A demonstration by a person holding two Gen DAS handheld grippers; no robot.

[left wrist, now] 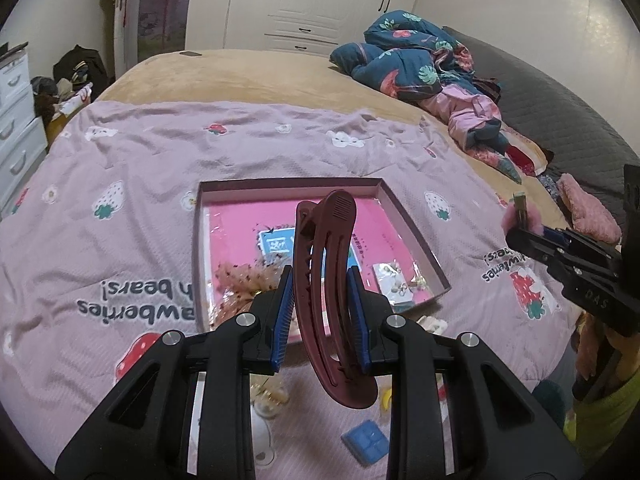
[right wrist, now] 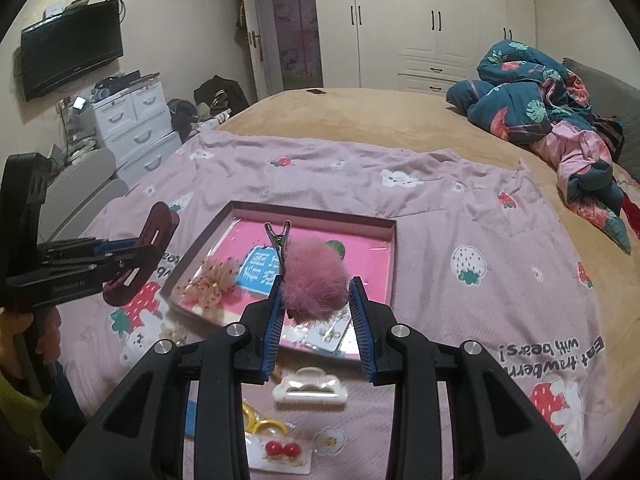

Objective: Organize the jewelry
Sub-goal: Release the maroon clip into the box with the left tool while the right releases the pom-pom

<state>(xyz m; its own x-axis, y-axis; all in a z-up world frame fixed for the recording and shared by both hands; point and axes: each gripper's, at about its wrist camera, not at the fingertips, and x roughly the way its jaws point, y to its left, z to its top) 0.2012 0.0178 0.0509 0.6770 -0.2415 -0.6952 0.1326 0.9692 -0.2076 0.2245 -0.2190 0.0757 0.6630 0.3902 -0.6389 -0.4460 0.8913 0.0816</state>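
Observation:
My left gripper (left wrist: 320,272) is shut on a long dark red hair clip (left wrist: 326,304), which stands upright between the blue pads above a shallow pink box (left wrist: 288,184). My right gripper (right wrist: 316,280) is shut on a fluffy pink pom-pom clip (right wrist: 314,280); its metal jaw (right wrist: 278,240) sticks up at the left pad. Both grippers hover over the near side of the box (right wrist: 394,264). Inside lie a beige flower ornament (right wrist: 214,276) and a card of earrings (left wrist: 394,282). Each wrist view catches the other gripper at its edge, the right gripper (left wrist: 532,236) and the left gripper (right wrist: 132,248).
On the lilac strawberry sheet in front of the box lie a white hair claw (right wrist: 308,390), a yellow piece (right wrist: 264,424), a card with red ball earrings (right wrist: 282,450) and a blue square (left wrist: 366,444). A crumpled blue quilt (left wrist: 412,52) is piled at the far right.

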